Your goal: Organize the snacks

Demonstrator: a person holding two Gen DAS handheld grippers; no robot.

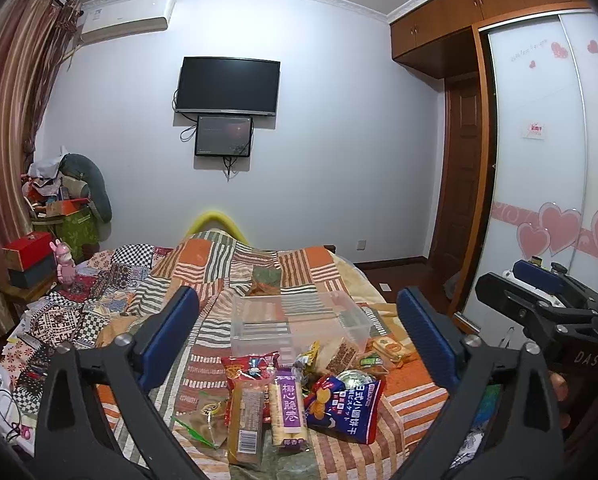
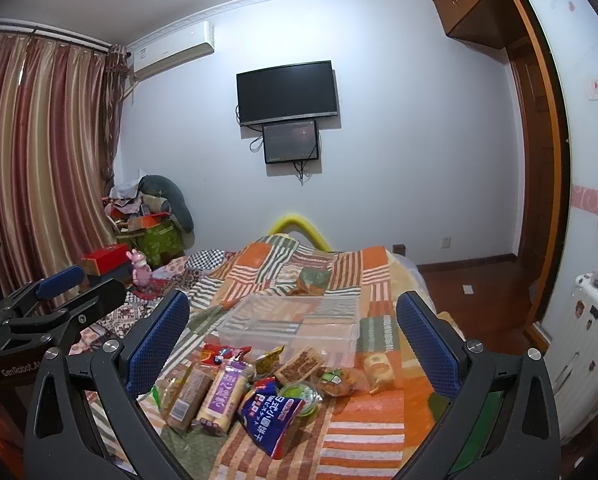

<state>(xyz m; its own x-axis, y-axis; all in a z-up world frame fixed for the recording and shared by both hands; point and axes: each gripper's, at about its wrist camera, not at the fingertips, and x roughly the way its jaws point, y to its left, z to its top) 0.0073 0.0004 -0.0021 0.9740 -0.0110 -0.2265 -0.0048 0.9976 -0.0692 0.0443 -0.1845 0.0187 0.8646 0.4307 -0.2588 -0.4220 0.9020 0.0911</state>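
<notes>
— Where do your claws stand?

— Both are released and hold nothing. My left claw point(image 1: 299, 340) hovers above the heap with its jaws spread wide; my right claw point(image 2: 295, 344) does the same just beside it, so either can drop onto a packet.

— And the snacks?

— Piled on the patchwork bedspread point(image 1: 227, 264), near me. The clear plastic bin point(image 1: 299, 320) sits just behind the pile, open side up and empty as far as I can see, which I take as the place the packets should go. In front lie a purple-labelled roll of wafers point(image 1: 289, 412), a brown bar pack point(image 1: 246, 420) touching its side, a blue biscuit bag point(image 1: 347, 408) leaning over a green-lidded cup point(image 2: 299, 396), and a red packet point(image 1: 251, 364) at the bin's near wall.

— Nothing in yet, then?

— Not that I can make out. I judge the sorting has not begun.

— What first?

— Probably the long roll: it lies flat and apart enough to pinch across its width. The blue bag is crinkled and may slip.
</notes>
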